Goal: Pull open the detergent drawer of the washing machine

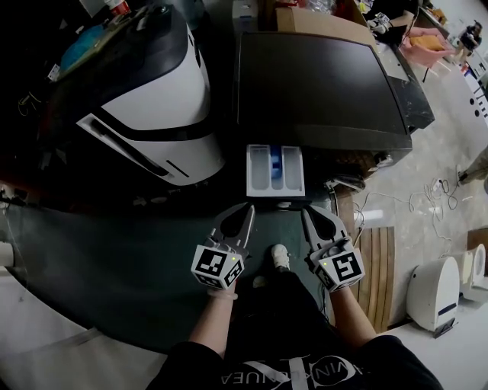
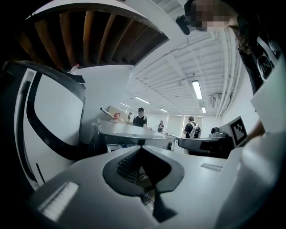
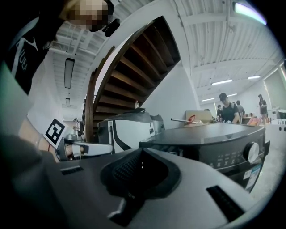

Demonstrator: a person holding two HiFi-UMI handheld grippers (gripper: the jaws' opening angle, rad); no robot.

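Note:
In the head view the dark grey washing machine (image 1: 320, 84) stands ahead. Its white detergent drawer (image 1: 274, 171), with blue compartments, sticks out of the front towards me. My left gripper (image 1: 245, 209) is just below the drawer's left corner and apart from it, shut with nothing between its fingers. My right gripper (image 1: 309, 213) is below the drawer's right corner, also shut and empty. In the left gripper view the jaws (image 2: 142, 147) meet at their tips and point level over the machine's top (image 2: 129, 132). The right gripper view shows shut jaws (image 3: 142, 151) and the machine's control knob (image 3: 251, 152).
A white and black appliance (image 1: 152, 107) stands left of the washing machine. A cardboard box (image 1: 320, 19) lies behind it. On the floor at the right are a wooden board (image 1: 377, 266), cables and a white device (image 1: 435, 293). People stand far behind the machine (image 3: 230, 109).

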